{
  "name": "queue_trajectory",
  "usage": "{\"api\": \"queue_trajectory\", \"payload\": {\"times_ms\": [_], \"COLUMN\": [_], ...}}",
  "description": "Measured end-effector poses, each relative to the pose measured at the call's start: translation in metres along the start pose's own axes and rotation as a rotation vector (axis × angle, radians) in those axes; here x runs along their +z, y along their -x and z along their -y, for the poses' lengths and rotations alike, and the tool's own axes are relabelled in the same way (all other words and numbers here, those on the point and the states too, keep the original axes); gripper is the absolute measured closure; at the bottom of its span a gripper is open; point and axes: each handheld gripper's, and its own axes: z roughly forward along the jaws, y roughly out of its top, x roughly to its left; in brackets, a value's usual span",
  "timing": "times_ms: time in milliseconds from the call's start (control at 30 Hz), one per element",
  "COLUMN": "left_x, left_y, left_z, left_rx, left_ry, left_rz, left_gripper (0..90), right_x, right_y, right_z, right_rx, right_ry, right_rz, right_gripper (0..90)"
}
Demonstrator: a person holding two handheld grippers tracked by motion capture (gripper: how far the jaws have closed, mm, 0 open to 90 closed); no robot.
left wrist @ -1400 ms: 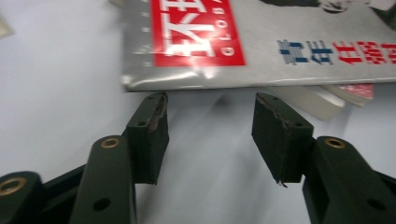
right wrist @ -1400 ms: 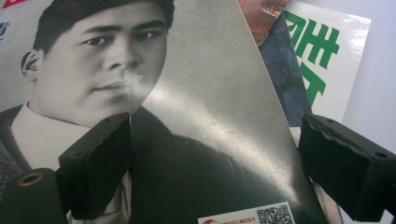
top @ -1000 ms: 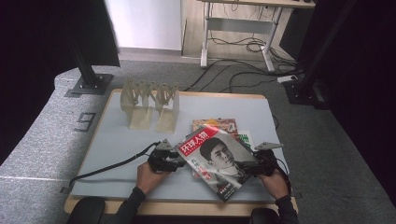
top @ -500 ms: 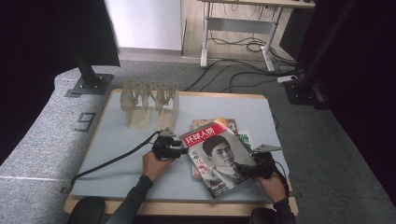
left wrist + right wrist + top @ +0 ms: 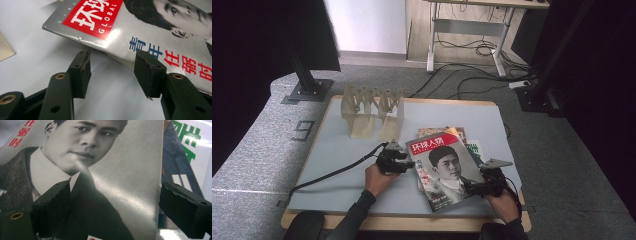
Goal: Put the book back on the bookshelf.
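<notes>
Magazine (image 5: pixel 444 170) with portrait cover lies tilted on other magazines (image 5: pixel 457 135) at near right of table (image 5: pixel 337 165). Right gripper (image 5: pixel 472 187) at its near right corner, jaws spread over the cover, not clamping. Left gripper (image 5: pixel 404 162) just beside its left edge, jaws apart, empty. Wooden rack (image 5: pixel 372 112) far left.

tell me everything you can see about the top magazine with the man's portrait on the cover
The top magazine is glossy, with a grey cover showing a black-and-white portrait of a man in a dark jacket, a red title block with white characters, and blue and red characters down one side. It lies skewed on a stack of other magazines near the table's front edge. The right gripper straddles its near corner; the left gripper stands open at its left edge, which looks slightly creased.
</notes>
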Motion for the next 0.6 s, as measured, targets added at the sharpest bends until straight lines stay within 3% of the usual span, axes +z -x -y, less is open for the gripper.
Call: {"api": "queue_trajectory", "payload": {"times_ms": [267, 467, 600], "left_x": [0.004, 0.006, 0.002], "left_y": [-0.002, 0.000, 0.005], "left_z": [-0.007, -0.010, -0.008], "left_rx": [-0.032, -0.015, 0.017], "left_ry": [0.037, 0.028, 0.004], "left_rz": [0.016, 0.012, 0.016], "left_gripper": [47.5, 47.3, 47.3], "right_x": [-0.007, -0.012, -0.013], "right_y": [-0.014, -0.027, -0.025], "right_z": [0.007, 0.013, 0.012], "right_rx": [-0.024, -0.075, -0.065], "right_ry": [-0.029, -0.041, -0.033], "right_rz": [-0.028, -0.053, -0.057], "right_gripper": [12.9, 14.4, 16.8]}}
